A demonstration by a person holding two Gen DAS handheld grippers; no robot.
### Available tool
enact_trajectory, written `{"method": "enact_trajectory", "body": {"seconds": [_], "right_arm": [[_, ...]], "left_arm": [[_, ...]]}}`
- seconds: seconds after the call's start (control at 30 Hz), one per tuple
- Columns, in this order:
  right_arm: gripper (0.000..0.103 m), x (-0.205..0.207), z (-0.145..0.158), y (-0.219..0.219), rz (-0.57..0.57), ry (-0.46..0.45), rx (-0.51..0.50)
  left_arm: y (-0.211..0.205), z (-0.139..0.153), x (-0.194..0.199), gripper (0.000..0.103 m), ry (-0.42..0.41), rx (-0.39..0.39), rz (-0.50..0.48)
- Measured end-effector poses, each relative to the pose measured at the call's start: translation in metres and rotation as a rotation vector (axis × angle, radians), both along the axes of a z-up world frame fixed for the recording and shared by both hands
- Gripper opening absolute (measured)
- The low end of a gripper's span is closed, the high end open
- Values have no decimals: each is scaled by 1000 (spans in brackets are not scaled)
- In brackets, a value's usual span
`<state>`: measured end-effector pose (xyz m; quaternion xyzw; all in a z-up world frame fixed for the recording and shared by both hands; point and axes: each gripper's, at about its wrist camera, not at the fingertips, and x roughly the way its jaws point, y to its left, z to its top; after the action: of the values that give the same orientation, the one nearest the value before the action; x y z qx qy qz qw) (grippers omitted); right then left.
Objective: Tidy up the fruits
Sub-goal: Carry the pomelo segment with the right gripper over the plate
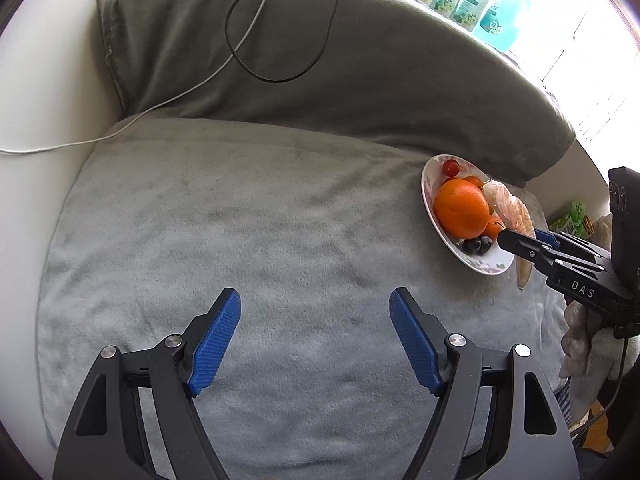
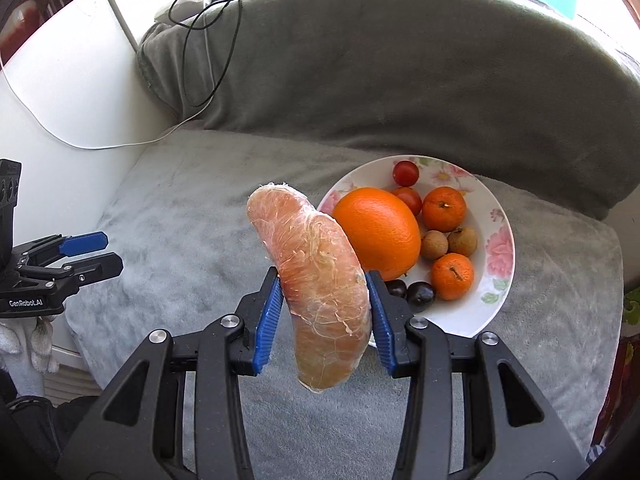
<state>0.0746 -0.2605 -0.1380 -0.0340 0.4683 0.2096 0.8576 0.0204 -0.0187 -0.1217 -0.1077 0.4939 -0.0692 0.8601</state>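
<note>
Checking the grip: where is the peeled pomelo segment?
Right wrist view, centre: pomelo segment clamped in the right gripper, just left of the plate.

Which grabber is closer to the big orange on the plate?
The right one. The right gripper holds a peeled pomelo segment just beside the big orange, at the plate's edge. The left gripper hangs open over bare grey cushion, well away from the plate.

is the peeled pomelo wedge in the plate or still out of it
Out. The pomelo wedge is clamped between the right gripper pads, held in the air beside the plate of fruit, not lying in it.
</note>
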Motion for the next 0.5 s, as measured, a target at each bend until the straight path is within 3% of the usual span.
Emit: {"method": "enact_trajectory", "body": {"seconds": [0.5], "right_arm": [[43, 41, -1, -41, -151, 0, -20]], "left_arm": [[-15, 8, 10, 77, -19, 25, -42]]}}
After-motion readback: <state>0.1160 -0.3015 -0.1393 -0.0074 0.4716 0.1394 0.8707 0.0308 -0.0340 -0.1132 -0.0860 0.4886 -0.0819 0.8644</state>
